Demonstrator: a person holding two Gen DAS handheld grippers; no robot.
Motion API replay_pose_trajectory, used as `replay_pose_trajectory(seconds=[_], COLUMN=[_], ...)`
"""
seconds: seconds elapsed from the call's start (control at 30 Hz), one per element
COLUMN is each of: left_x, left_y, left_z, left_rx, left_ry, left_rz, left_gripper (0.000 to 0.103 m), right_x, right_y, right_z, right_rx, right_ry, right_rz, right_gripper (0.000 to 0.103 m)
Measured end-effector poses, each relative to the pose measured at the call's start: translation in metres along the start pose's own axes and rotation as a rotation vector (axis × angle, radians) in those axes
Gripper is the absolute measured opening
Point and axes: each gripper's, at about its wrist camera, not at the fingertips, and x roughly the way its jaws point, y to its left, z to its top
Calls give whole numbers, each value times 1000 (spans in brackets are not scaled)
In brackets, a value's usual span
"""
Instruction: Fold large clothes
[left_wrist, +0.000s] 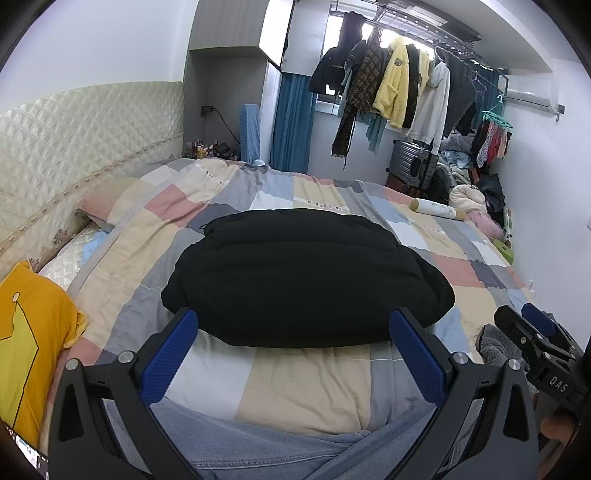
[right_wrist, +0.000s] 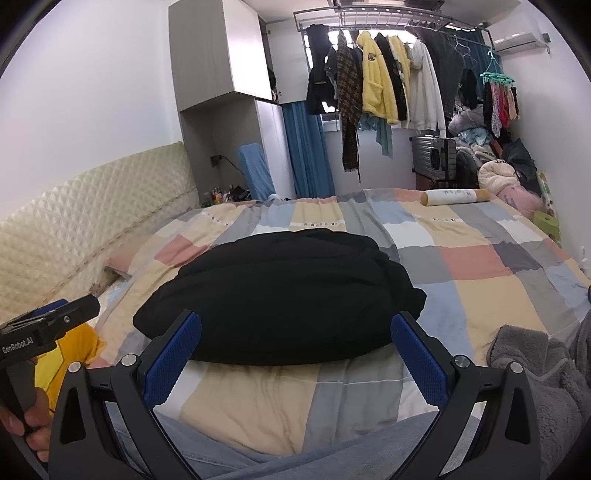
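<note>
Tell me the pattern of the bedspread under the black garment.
The bedspread is a patchwork of beige, grey, pink, pale blue and white blocks, clearest in the right wrist view.

"DAS" on right gripper (left_wrist: 541, 345); "GenRobot.AI", left gripper (right_wrist: 48, 325).

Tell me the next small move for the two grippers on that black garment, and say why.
Probably hold both back rather than grasp. The black garment already lies as a compact folded bundle on the patchwork quilt. The left gripper and right gripper are both open, empty, and short of its near edge. At most, a light press to flatten it.
</note>
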Motion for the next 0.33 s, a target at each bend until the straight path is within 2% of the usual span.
replay_pose_trajectory(seconds=[0.33], left_x=[-1], left_y=[0], left_z=[-2], left_rx=[-11], left_ry=[-3], left_rz=[6], left_gripper=[103], right_x=[3], right_y=[2], right_z=[-4], right_rx=[-4], right_ry=[0], right_rz=[-1], right_gripper=[103])
